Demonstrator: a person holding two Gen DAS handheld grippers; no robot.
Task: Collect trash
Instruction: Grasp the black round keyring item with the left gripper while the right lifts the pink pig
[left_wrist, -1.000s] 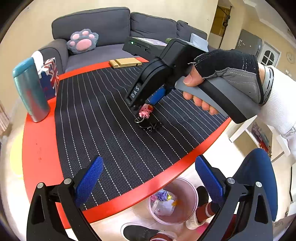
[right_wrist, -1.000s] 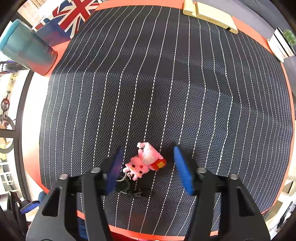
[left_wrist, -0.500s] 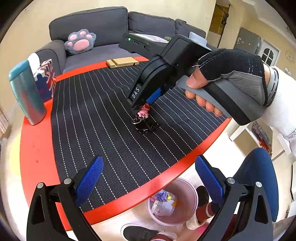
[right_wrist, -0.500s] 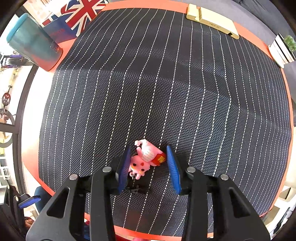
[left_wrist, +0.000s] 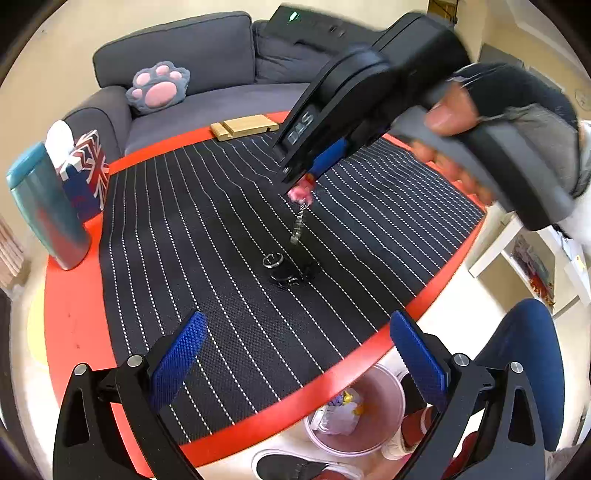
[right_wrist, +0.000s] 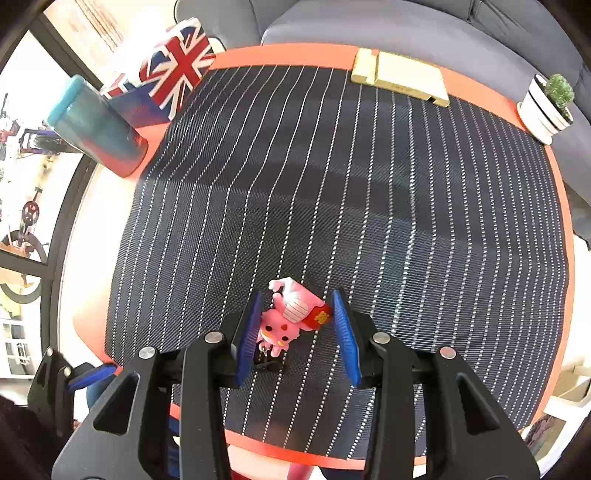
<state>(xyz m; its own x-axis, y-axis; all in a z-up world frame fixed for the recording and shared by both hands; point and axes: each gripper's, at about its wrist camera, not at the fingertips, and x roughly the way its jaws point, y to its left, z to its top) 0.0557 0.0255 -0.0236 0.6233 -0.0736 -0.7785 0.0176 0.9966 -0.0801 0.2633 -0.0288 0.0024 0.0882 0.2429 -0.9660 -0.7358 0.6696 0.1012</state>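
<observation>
My right gripper (right_wrist: 297, 323) is shut on a pink cat keychain figure (right_wrist: 291, 319) and holds it above the striped black mat (right_wrist: 369, 206). In the left wrist view the right gripper (left_wrist: 306, 177) is lifted over the mat, the pink figure (left_wrist: 303, 190) hangs between its blue pads, and a metal chain (left_wrist: 299, 225) dangles down to a key ring and black fob (left_wrist: 284, 267) still on the mat. My left gripper (left_wrist: 291, 350) is open and empty near the table's front edge, above a clear trash bin (left_wrist: 354, 417) on the floor.
On the round red table (left_wrist: 74, 314) stand a teal tumbler (left_wrist: 44, 206), a Union Jack box (left_wrist: 88, 170) and a wooden phone stand (left_wrist: 243, 127). A small potted plant (right_wrist: 548, 107) stands at the far right edge. A grey sofa (left_wrist: 192, 55) lies behind.
My right gripper closed on the pink figure and lifted it up off the mat, pulling its chain taut. The left gripper stayed open and moved little.
</observation>
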